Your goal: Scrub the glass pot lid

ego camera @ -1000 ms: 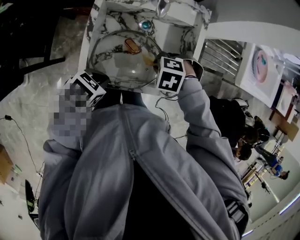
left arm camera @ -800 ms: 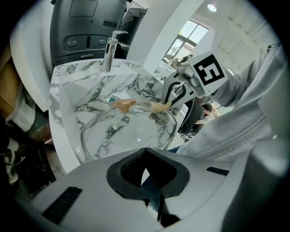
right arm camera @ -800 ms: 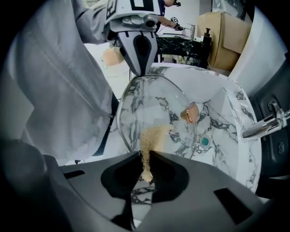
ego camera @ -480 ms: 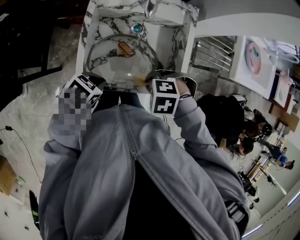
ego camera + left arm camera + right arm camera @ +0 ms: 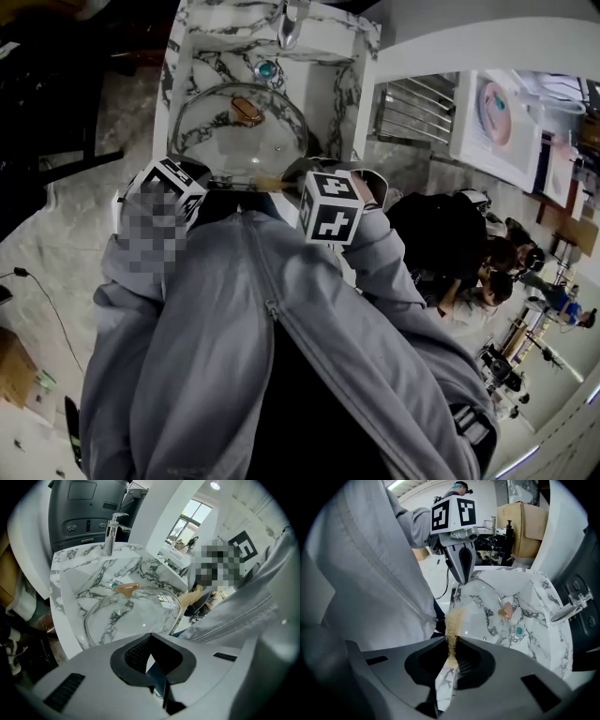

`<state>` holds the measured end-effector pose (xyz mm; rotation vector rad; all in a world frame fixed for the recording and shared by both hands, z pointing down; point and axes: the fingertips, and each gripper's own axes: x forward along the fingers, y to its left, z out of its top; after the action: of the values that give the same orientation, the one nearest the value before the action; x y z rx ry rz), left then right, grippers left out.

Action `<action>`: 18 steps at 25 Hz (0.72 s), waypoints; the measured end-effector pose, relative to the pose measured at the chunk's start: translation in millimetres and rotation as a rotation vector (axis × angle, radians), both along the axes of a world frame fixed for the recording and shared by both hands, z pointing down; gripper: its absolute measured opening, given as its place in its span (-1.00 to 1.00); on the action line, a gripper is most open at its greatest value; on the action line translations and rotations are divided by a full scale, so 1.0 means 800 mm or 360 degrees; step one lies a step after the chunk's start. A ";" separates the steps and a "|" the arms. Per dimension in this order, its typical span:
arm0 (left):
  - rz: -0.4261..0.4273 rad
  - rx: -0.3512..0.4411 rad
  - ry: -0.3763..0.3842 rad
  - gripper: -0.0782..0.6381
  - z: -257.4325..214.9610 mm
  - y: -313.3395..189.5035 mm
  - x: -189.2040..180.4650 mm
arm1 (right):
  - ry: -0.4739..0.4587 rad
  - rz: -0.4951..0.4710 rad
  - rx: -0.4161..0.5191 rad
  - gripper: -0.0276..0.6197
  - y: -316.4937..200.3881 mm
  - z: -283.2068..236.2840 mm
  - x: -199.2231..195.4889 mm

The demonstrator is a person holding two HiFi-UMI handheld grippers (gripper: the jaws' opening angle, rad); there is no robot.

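**Clerk:** Item one, the task's thing?

**Keeper:** Glass pot lid (image 5: 239, 141), clear, with a tan knob (image 5: 247, 110). It stands tilted in the marble sink (image 5: 345, 89), below the faucet (image 5: 289, 23).

**Clerk:** Item two?

**Keeper:** Left gripper (image 5: 152, 658), jaws together. They look pinched on the lid's near rim, steadying it.

**Clerk:** Item three?

**Keeper:** Right gripper (image 5: 449, 656), jaws clamped on a tan fibrous scrubber (image 5: 452, 625). The tuft sticks out past the tips, just beside the lid's near edge. I cannot tell whether it touches the glass.

**Clerk:** Step in hand?

**Keeper:** By my reading, mid-scrub, with the scrubber at the near end of a stroke. No suds or water show, so I cannot grade how clean the lid is.

**Clerk:** Next move?

**Keeper:** Likely a stroke across the dome toward the knob. It calls for light, even pressure with the left pinch firm, since the lid rests on curved marble and could slide or pivot.
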<state>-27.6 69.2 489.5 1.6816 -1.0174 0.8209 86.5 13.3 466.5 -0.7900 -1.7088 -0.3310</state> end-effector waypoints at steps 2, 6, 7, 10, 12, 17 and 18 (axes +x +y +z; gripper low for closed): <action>-0.0004 0.0011 -0.0007 -0.74 -0.001 0.000 0.001 | -0.0036 0.0068 -0.0008 -0.77 -0.002 -0.002 -0.003; -0.0033 0.0039 0.0015 -0.74 -0.003 0.000 0.000 | -0.0079 0.0172 -0.0046 -0.77 -0.004 -0.003 -0.010; -0.0038 0.0045 0.0018 -0.74 -0.004 0.000 0.000 | -0.0083 0.0185 -0.0052 -0.77 -0.005 -0.002 -0.010; -0.0044 0.0052 0.0019 -0.74 -0.004 -0.001 -0.001 | -0.0090 0.0218 -0.0065 -0.77 -0.009 -0.002 -0.011; -0.0040 0.0053 0.0013 -0.74 -0.004 0.000 -0.002 | -0.0091 0.0229 -0.0074 -0.77 -0.009 -0.001 -0.012; -0.0061 0.0069 0.0040 -0.74 -0.003 -0.001 -0.002 | -0.0091 0.0235 -0.0074 -0.77 -0.010 0.000 -0.013; -0.0066 0.0072 0.0045 -0.74 -0.003 -0.001 -0.002 | -0.0091 0.0233 -0.0074 -0.77 -0.010 0.000 -0.014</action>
<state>-29.6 68.4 486.8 1.7000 -1.0548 0.7505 75.3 5.1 466.5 -0.6901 -1.8224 -0.2160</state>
